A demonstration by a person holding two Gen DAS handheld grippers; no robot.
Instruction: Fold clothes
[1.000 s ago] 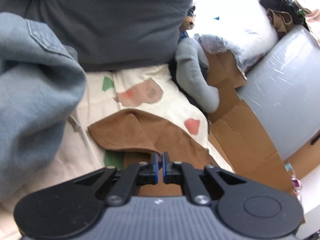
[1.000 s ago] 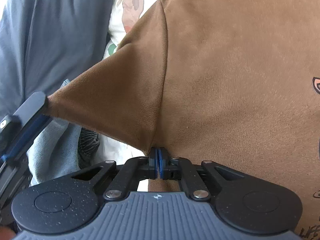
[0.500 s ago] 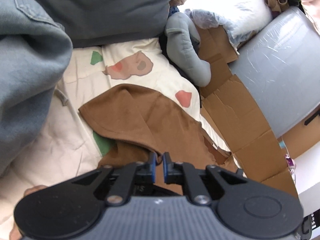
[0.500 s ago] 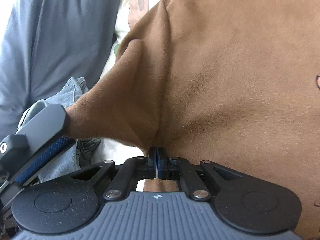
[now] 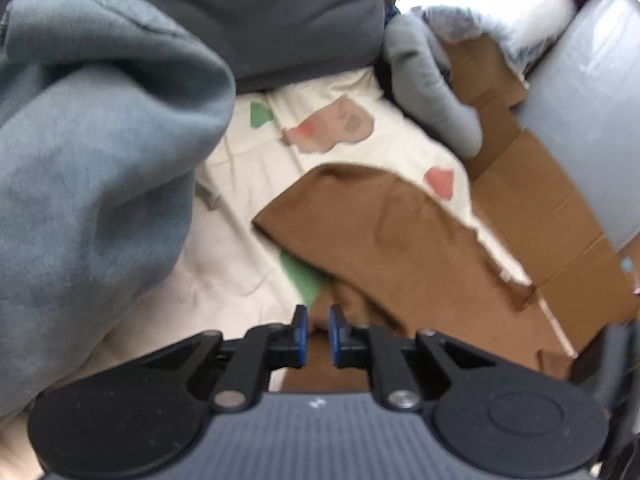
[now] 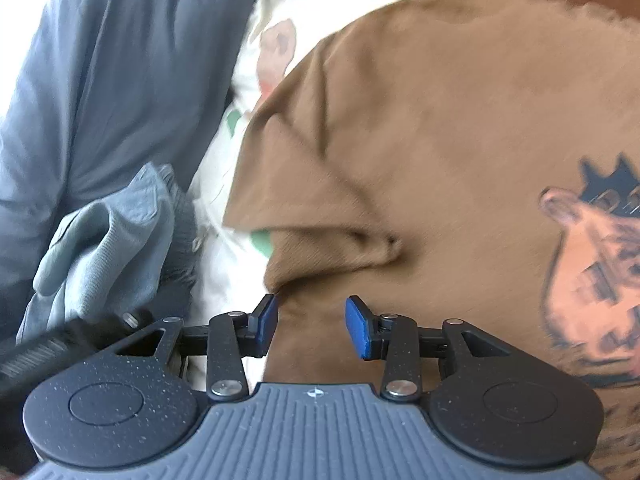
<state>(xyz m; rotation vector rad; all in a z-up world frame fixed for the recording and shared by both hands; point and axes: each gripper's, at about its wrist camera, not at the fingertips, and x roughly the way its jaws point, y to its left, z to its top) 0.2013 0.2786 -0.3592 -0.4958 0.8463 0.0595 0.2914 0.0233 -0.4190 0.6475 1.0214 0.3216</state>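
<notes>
Where blur allows, one brown shirt (image 6: 440, 128), two tools

Both grippers angled down, jaws parting.
Left gripper (image 5: 317, 334) has just opened slightly; right gripper (image 6: 311, 325) has opened wider, pads clear.

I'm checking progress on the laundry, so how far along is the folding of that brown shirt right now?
Early on. Done: one sleeve of the brown shirt is folded in over its body on the patterned sheet. In hand: nothing; the left tool and right tool have just been opening, pads off the cloth. Left: the rest of the shirt's folds, and the blue-grey garment still lies bunched.
</notes>
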